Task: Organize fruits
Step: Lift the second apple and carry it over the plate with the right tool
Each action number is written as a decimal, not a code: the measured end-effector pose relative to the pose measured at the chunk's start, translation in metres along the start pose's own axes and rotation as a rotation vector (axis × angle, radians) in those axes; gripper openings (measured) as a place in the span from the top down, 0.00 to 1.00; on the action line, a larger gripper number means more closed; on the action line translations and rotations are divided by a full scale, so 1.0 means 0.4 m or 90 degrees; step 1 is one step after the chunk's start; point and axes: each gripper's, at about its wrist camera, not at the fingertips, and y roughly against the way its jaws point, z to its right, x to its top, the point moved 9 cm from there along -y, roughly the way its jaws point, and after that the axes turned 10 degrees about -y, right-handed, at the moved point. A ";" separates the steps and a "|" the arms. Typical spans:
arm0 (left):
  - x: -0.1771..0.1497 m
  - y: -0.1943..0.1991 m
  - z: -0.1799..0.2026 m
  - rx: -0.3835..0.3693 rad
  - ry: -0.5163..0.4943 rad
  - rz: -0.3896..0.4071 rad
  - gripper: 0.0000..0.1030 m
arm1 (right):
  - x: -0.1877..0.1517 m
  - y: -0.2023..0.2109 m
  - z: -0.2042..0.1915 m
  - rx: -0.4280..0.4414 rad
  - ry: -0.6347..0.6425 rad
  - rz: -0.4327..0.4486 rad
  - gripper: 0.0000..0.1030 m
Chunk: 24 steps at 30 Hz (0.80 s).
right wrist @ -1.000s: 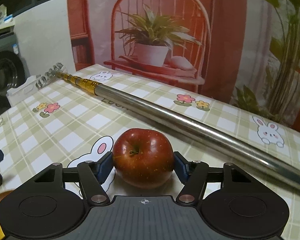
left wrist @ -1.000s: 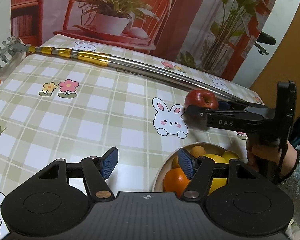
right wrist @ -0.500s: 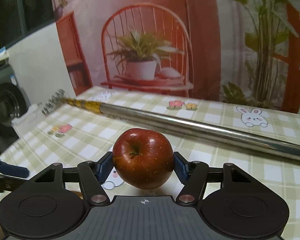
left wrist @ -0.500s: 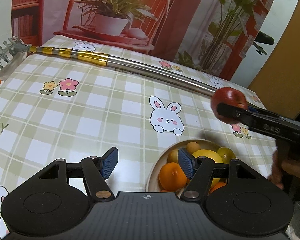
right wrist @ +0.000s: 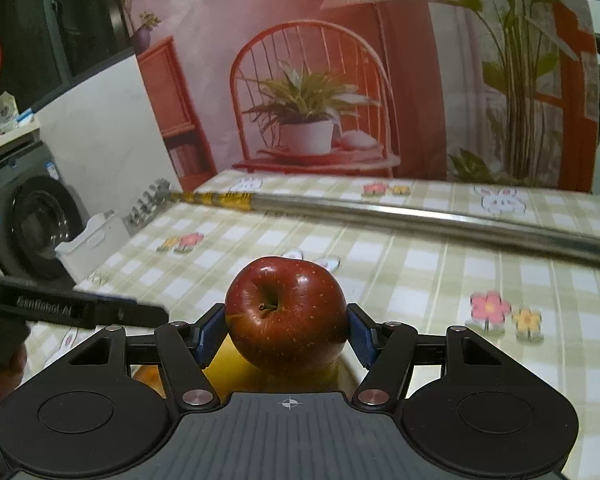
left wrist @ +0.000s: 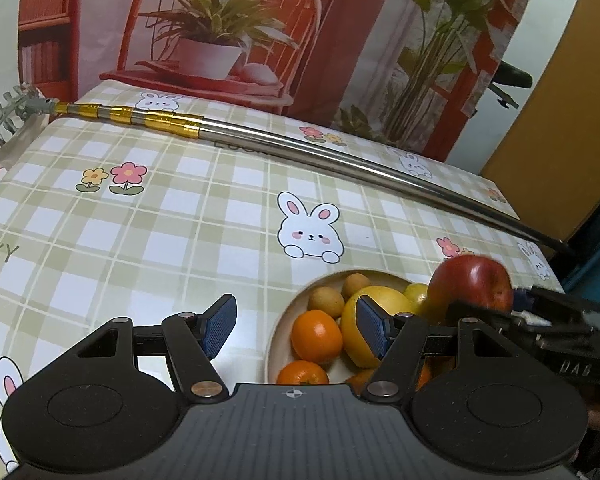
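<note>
Apple (right wrist: 286,314) has come off the counter (left wrist: 140,220) by the metal pole (left wrist: 340,160) and now hangs over the bowl (left wrist: 278,334) of oranges and lemons near the counter's front right edge, so only the drop seems left. Right tool (right wrist: 286,330) is part-open, pads clamped on the apple's sides. Left tool (left wrist: 296,326) is half open, empty, above the bowl's left rim.

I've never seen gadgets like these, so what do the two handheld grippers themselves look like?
Both are matte black plastic. The left gripper and right gripper each have two angled linkage fingers with silver pivot pins, round discs on the body, a small crosshair mark, and textured blue pads. White lettering runs along their sides.
</note>
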 end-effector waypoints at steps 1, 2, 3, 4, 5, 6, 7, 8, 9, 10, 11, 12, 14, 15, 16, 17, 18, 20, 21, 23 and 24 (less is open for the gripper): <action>-0.001 0.004 0.003 0.000 -0.002 0.001 0.33 | -0.012 0.007 -0.001 0.000 -0.005 -0.005 0.42; -0.001 0.008 0.005 0.000 -0.003 0.002 0.33 | -0.023 0.013 -0.002 0.001 -0.008 -0.009 0.42; -0.002 0.012 0.006 0.001 -0.004 0.004 0.33 | -0.034 0.018 -0.003 0.000 -0.012 -0.013 0.42; -0.001 0.016 0.006 0.002 -0.005 0.005 0.33 | -0.043 0.022 -0.003 -0.002 -0.016 -0.015 0.42; -0.001 0.020 0.006 0.003 -0.005 0.006 0.33 | -0.051 0.026 -0.004 -0.002 -0.018 -0.017 0.42; 0.000 0.023 0.006 0.004 -0.005 0.006 0.33 | -0.059 0.030 -0.006 -0.003 -0.022 -0.019 0.42; 0.000 0.026 0.006 0.005 -0.005 0.007 0.32 | -0.063 0.031 -0.007 -0.002 -0.025 -0.021 0.42; 0.001 0.029 0.007 0.006 -0.005 0.009 0.32 | -0.066 0.031 -0.009 -0.001 -0.028 -0.022 0.42; 0.001 0.033 0.007 0.008 -0.006 0.010 0.32 | -0.069 0.031 -0.012 0.001 -0.029 -0.024 0.42; 0.001 0.036 0.007 0.010 -0.006 0.011 0.31 | -0.071 0.031 -0.018 0.004 -0.028 -0.026 0.42; 0.002 0.039 0.008 0.011 -0.007 0.013 0.31 | -0.073 0.031 -0.024 0.006 -0.026 -0.027 0.42; 0.002 0.042 0.009 0.012 -0.007 0.014 0.31 | -0.075 0.031 -0.031 0.009 -0.022 -0.027 0.42; 0.001 0.047 0.010 0.012 -0.008 0.016 0.30 | -0.079 0.028 -0.040 0.015 -0.020 -0.030 0.42; 0.002 0.048 0.011 0.013 -0.008 0.016 0.30 | -0.081 0.025 -0.041 0.016 -0.021 -0.033 0.42; 0.002 0.049 0.011 0.013 -0.009 0.017 0.30 | -0.084 0.023 -0.042 0.017 -0.023 -0.036 0.42; 0.001 0.050 0.011 0.013 -0.008 0.017 0.30 | -0.088 0.021 -0.042 0.017 -0.025 -0.039 0.42; 0.001 0.049 0.012 0.013 -0.008 0.017 0.30 | -0.092 0.019 -0.043 0.017 -0.028 -0.042 0.42; -0.001 0.049 0.012 0.013 -0.008 0.016 0.30 | -0.097 0.018 -0.041 0.018 -0.034 -0.044 0.42; -0.002 0.049 0.013 0.013 -0.009 0.016 0.30 | -0.100 0.018 -0.038 0.020 -0.039 -0.044 0.42; -0.002 0.051 0.015 0.012 -0.011 0.016 0.30 | -0.101 0.019 -0.036 0.023 -0.048 -0.044 0.42; -0.001 0.052 0.015 0.011 -0.012 0.017 0.30 | -0.102 0.020 -0.035 0.024 -0.052 -0.044 0.42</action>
